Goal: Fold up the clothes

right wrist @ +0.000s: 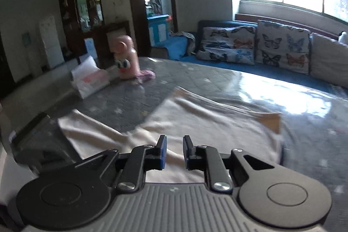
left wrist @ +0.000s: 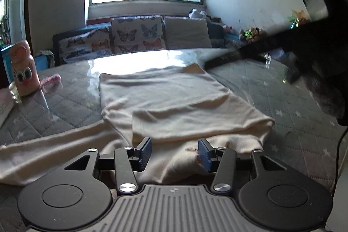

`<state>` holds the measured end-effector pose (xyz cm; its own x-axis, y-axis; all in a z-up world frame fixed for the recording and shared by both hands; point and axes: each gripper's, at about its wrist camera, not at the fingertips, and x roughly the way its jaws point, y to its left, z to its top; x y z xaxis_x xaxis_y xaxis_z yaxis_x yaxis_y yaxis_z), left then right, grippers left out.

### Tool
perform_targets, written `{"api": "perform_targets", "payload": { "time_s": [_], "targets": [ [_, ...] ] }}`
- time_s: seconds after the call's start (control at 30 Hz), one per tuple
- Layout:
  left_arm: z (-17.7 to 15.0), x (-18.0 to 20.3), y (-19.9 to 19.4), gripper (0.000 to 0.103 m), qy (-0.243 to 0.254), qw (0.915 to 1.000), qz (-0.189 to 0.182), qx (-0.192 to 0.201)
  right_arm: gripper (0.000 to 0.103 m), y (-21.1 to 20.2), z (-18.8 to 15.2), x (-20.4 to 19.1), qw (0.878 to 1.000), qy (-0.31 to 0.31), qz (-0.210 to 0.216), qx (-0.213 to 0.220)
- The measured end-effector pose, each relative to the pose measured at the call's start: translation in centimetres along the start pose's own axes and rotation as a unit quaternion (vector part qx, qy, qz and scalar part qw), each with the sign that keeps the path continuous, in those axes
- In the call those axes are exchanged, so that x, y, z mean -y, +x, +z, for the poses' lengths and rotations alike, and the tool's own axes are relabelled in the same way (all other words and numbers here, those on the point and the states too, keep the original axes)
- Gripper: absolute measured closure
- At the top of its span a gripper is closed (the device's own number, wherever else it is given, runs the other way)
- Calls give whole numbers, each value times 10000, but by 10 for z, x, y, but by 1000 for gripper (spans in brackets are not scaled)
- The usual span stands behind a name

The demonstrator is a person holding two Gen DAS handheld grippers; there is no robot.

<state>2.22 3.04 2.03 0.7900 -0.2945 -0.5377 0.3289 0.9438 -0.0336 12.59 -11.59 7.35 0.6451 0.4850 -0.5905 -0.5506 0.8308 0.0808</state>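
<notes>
A cream long-sleeved garment (left wrist: 165,99) lies flat on the grey quilted table (left wrist: 65,105), one sleeve folded across its body, the other sleeve trailing to the left (left wrist: 43,149). My left gripper (left wrist: 175,153) is open and empty, low over the garment's near edge. The other gripper shows as a dark blurred shape (left wrist: 315,40) at the upper right. In the right wrist view the garment (right wrist: 206,123) lies below and ahead. My right gripper (right wrist: 175,151) is above it, jaws narrowly apart, holding nothing.
A pink toy-faced bottle (left wrist: 24,71) and a tissue pack (right wrist: 91,79) stand at the table's left side. A pink cloth (left wrist: 52,79) lies beside the bottle. A sofa with butterfly cushions (left wrist: 134,34) runs behind the table under the window.
</notes>
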Motion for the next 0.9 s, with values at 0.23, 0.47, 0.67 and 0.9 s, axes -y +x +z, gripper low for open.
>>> {"api": "perform_targets", "payload": {
  "time_s": [0.23, 0.47, 0.67, 0.9],
  "targets": [
    [14, -9, 15, 54, -152, 9998, 154, 28, 88, -8, -46, 33, 9976, 56, -282, -628],
    [21, -12, 39, 57, -236, 9993, 199, -188, 85, -4, -75, 46, 9952, 119, -244, -943],
    [19, -12, 51, 57, -244, 9991, 204, -296, 84, -2, -53, 53, 9979, 141, -308, -556],
    [13, -22, 56, 58, -369, 9980, 279, -427, 84, 33, -53, 73, 9953, 511, -452, -691]
  ]
}}
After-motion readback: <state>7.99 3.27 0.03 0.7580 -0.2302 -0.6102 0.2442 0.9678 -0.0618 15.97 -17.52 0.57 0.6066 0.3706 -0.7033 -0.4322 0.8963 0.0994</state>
